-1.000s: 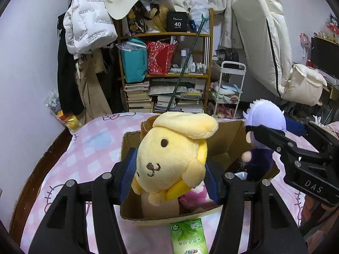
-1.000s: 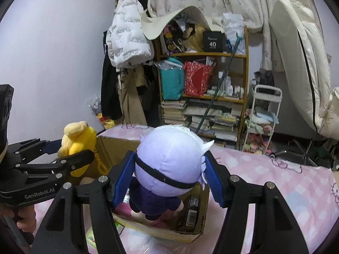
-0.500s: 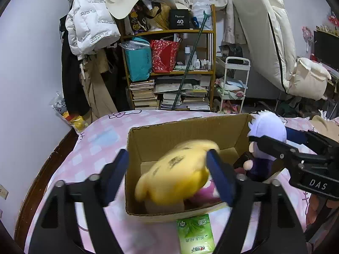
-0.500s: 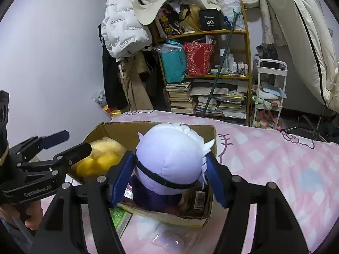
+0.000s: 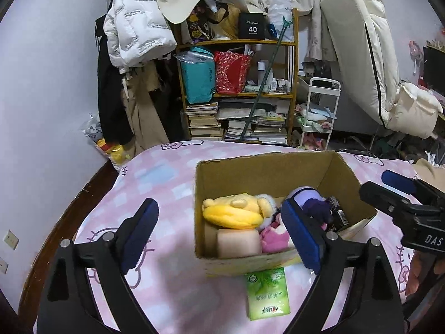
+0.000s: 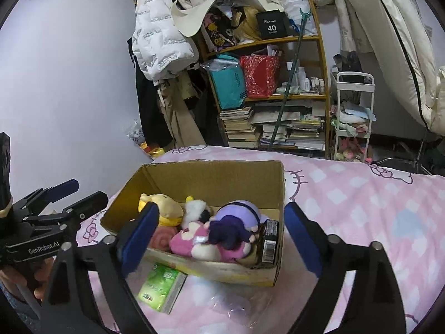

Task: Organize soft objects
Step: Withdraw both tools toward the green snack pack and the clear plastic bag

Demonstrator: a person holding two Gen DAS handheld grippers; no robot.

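Two tools are in my hands and both stand wide open with nothing in them. The jaws of the left tool (image 5: 219,233) have just been opening, and its pads now stand on either side of the near left corner of the box (image 5: 239,167), touching no toy. The jaws of the right tool (image 6: 222,231) have just been opening as well; through their gap I see the toys lying low in the box, free of the pads.

I judge the toys lie this way because each was let go above the open top and fell on its side. The yellow dog (image 5: 236,211) rests at the left of the box, on a pale pink roll (image 5: 239,240). The purple doll (image 6: 236,222) lies more to the right, face down over a pink plush (image 6: 194,239), beside a black pack (image 6: 268,239) that leans on the right wall.

The box is plain brown cardboard and stands on the bed (image 6: 361,200) with its pink checked cover. The toys look soft and loosely heaped, not packed. A green tissue pack (image 5: 267,292) lies on the bed just in front of the box, still outside it
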